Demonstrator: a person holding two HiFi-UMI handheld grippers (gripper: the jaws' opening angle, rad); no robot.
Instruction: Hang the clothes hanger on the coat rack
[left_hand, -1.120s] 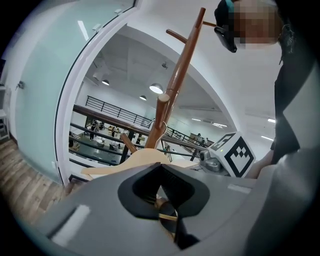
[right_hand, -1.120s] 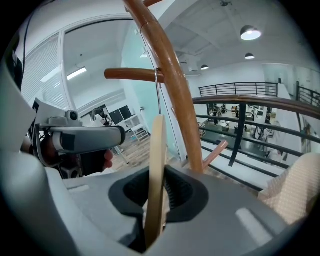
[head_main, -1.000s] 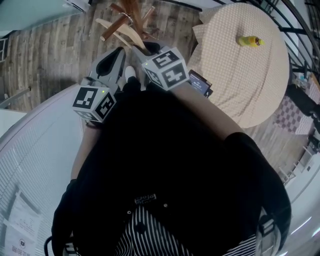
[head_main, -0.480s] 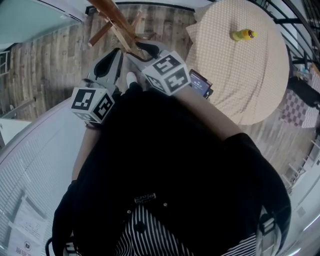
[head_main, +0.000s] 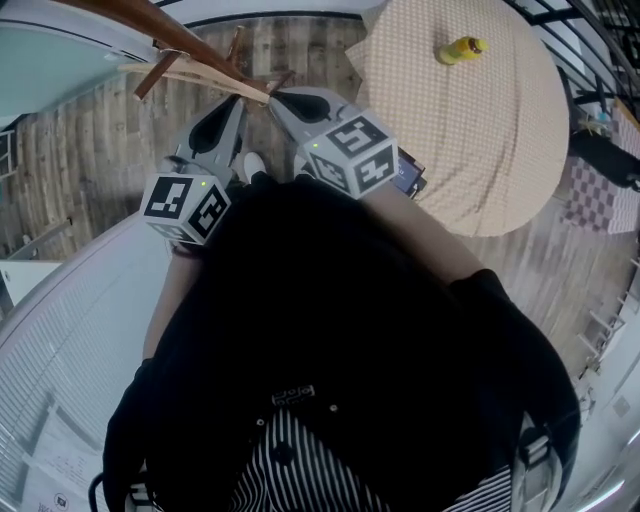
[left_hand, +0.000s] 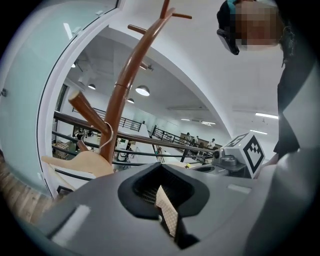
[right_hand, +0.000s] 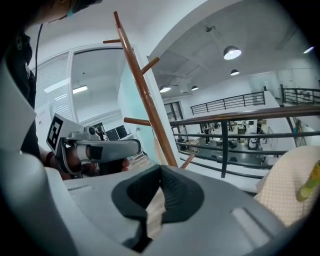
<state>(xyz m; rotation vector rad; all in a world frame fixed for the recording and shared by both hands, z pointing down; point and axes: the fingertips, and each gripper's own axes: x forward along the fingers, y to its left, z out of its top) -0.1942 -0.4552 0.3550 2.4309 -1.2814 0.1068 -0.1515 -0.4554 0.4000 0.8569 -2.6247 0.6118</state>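
Note:
The brown wooden coat rack (head_main: 180, 35) rises at the upper left of the head view. A pale wooden clothes hanger (left_hand: 82, 162) hangs by its metal hook (left_hand: 107, 132) from a peg of the coat rack (left_hand: 127, 92); in the head view the hanger (head_main: 190, 78) lies just ahead of both grippers. My left gripper (head_main: 235, 102) and right gripper (head_main: 277, 98) point toward the rack side by side, a little short of it. The left gripper (left_hand: 160, 166) is shut with nothing in it. The right gripper (right_hand: 161, 168) is shut and empty too, with the rack pole (right_hand: 145, 100) straight ahead.
A round table with a checked cloth (head_main: 470, 130) stands to the right, a yellow bottle (head_main: 458, 47) lying on it. A small dark box (head_main: 405, 170) lies by the table's foot. Black railings (right_hand: 225, 130) run behind the rack. A curved white wall (head_main: 70, 300) is at the left.
Both grippers have risen and come away from the hanger, which stays on the rack. Rack and hanger have slid to the upper left of the head view.

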